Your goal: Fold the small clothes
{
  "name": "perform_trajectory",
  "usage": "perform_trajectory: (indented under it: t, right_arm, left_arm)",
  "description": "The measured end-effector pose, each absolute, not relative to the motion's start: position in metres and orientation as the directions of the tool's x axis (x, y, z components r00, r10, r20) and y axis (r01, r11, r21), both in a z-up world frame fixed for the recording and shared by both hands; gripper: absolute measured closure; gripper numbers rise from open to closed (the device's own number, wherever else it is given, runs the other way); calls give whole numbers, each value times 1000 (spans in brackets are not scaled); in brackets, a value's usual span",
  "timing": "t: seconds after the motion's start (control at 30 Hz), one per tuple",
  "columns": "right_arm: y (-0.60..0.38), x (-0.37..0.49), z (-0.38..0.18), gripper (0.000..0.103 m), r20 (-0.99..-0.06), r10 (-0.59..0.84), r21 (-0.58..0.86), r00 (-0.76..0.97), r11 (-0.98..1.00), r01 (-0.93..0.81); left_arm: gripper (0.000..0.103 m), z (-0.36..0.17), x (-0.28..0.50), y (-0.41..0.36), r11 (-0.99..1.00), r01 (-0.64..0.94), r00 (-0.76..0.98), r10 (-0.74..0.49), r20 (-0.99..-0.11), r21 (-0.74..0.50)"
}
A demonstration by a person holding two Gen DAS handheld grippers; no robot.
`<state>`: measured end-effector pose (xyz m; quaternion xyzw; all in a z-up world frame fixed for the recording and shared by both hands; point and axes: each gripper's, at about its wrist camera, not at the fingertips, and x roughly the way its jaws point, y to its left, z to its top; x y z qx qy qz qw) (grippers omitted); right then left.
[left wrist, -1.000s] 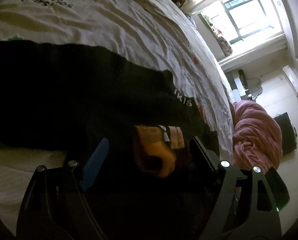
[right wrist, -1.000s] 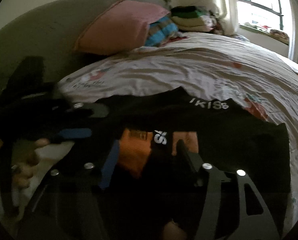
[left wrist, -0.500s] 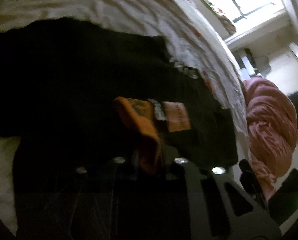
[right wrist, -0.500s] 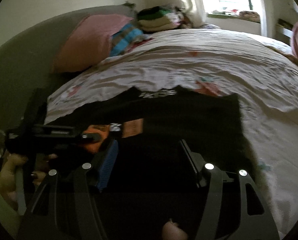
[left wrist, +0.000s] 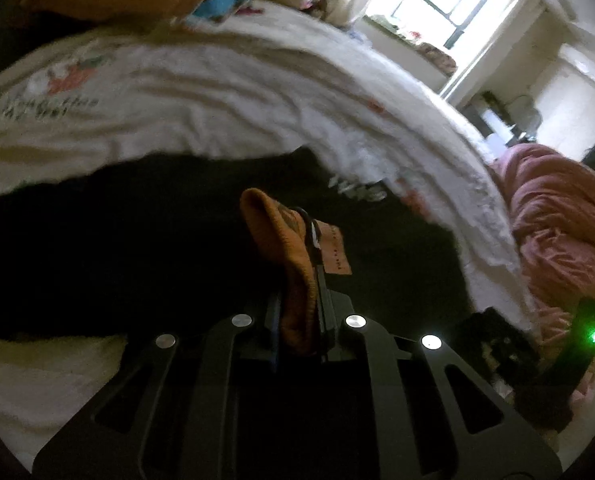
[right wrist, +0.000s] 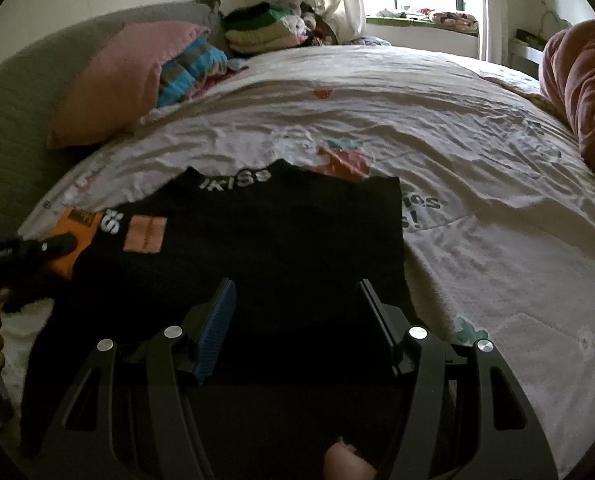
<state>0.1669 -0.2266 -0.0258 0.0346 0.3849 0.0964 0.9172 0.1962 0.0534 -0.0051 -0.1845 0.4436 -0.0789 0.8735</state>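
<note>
**Left claw pinches the orange edge, right claw waits wide**

The black garment (right wrist: 265,240) lies spread on the bed (right wrist: 477,152), near side toward the person, its white lettering at the far edge. At its left side the left claw (left wrist: 297,312) is clamped tight on the orange part (left wrist: 293,264), the cloth bunched up between the jaws — a grip at the edge, which I'd read as the start of a fold, since a held side can be carried across the flat body. The orange patch (right wrist: 144,234) lies flat just beside that pinch.

The right claw (right wrist: 293,320) hovers over the near middle of the garment, jaws standing apart with nothing between them; whether the tips touch the cloth I can't tell. Likely it's there to pin or catch a second edge.

The pink pillow (right wrist: 125,80) and folded pile (right wrist: 265,32) sit well clear at the far left.
</note>
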Motion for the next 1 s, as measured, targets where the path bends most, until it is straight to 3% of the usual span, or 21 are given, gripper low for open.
perform_trajectory:
  t: [0.27, 0.5, 0.6, 0.73, 0.93, 1.0]
  right_arm:
    - [-219, 190, -53, 43, -780, 105, 39, 616, 992, -120]
    - [-224, 196, -71, 42, -824, 58, 16, 564, 997, -80]
    - [-223, 188, -63, 30, -811, 82, 35, 579, 995, -92]
    - [-218, 177, -48, 24, -783, 100, 42, 615, 993, -108]
    - [-198, 161, -23, 8, -733, 157, 68, 662, 985, -159]
    - [-187, 155, -15, 7, -712, 178, 68, 679, 980, -186]
  left_arm:
    - [94, -5, 186, 65, 967, -87, 629, -132, -766, -239]
    - [83, -50, 196, 60, 974, -85, 497, -141, -856, -210]
    - [81, -47, 192, 63, 974, -80, 506, -142, -851, -211]
    - [69, -31, 181, 67, 980, -71, 539, -118, -834, -185]
    - [35, -8, 163, 76, 987, -87, 586, -56, -808, -132]
    - [29, -1, 158, 79, 990, -97, 604, -27, -797, -107]
